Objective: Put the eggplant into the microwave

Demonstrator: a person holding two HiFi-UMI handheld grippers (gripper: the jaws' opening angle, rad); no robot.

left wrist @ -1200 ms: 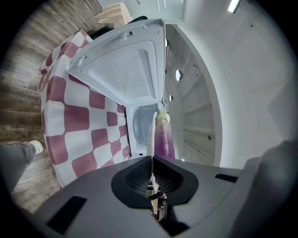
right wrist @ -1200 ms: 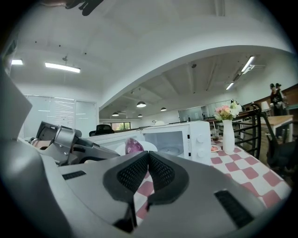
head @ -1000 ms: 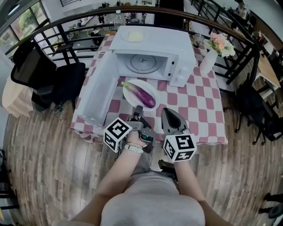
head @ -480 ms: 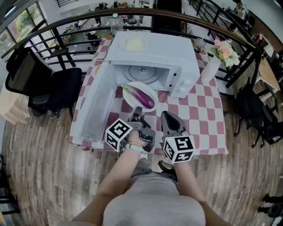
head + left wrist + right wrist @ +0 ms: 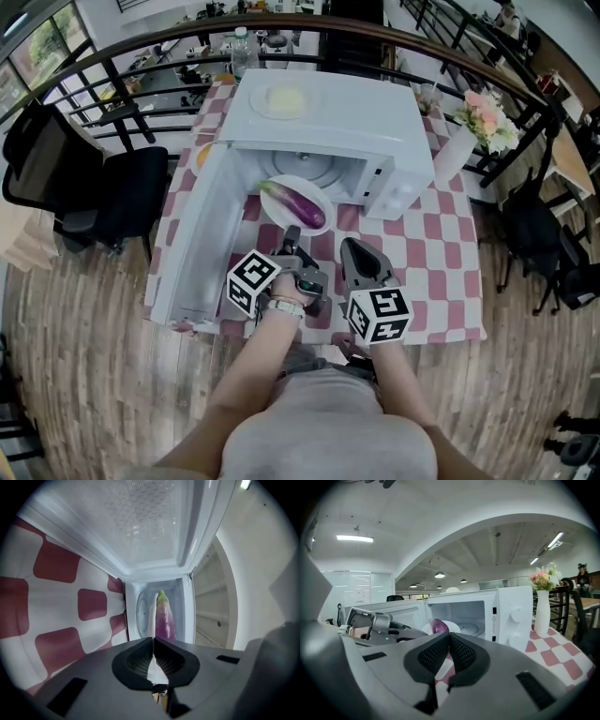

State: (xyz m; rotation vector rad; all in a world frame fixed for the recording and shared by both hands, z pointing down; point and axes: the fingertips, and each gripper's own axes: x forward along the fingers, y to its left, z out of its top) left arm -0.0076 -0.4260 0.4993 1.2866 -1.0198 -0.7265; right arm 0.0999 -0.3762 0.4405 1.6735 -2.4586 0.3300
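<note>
1. The purple eggplant (image 5: 298,203) lies on a round white plate (image 5: 320,193). The plate is at the mouth of the open white microwave (image 5: 328,108), which stands toward the far edge of the red-and-white checked table (image 5: 433,255).
2. The left claw (image 5: 292,234) is clamped on the plate's near rim. The right claw (image 5: 354,251) is closed and empty beside it.
3. Recommended: keep the plate level, enter clear of the swung-open white door (image 5: 199,239), and seat it on the glass turntable (image 5: 323,169) before releasing.
</note>
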